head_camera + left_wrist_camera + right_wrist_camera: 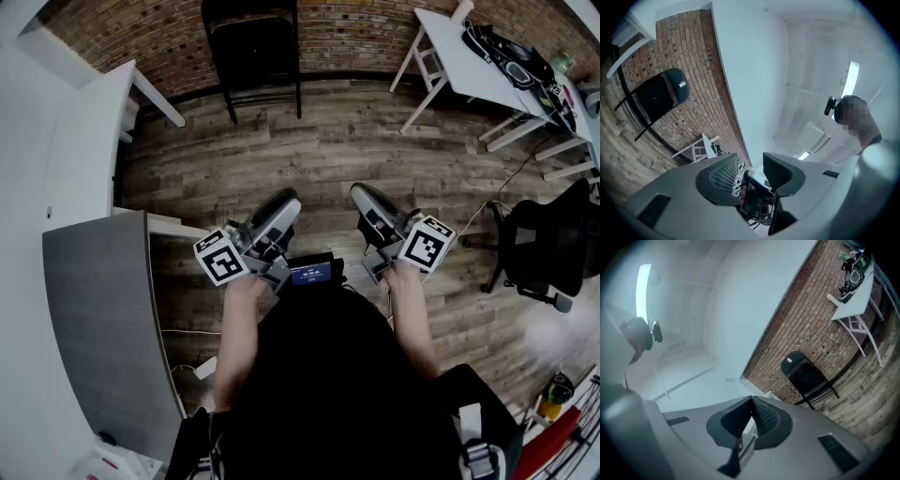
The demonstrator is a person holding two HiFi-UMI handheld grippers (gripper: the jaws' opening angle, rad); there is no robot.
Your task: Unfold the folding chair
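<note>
The wood floor (375, 141) is wide and brown. A brick wall (356, 28) runs along the far side. A white table (459, 58) stands on the right. The black folding chair (253, 47) is folded and stands against the brick wall, far from both grippers. The left gripper (750, 164) has its jaws apart and holds nothing. The right gripper (751, 404) has its jaws pressed together with nothing in them.

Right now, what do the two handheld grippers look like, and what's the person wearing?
The left gripper and right gripper are grey-and-black moulded shells, each with two dark, mesh-textured pads. Each carries a white cube with black square markers. The person wears a black top, forearms bare.
</note>
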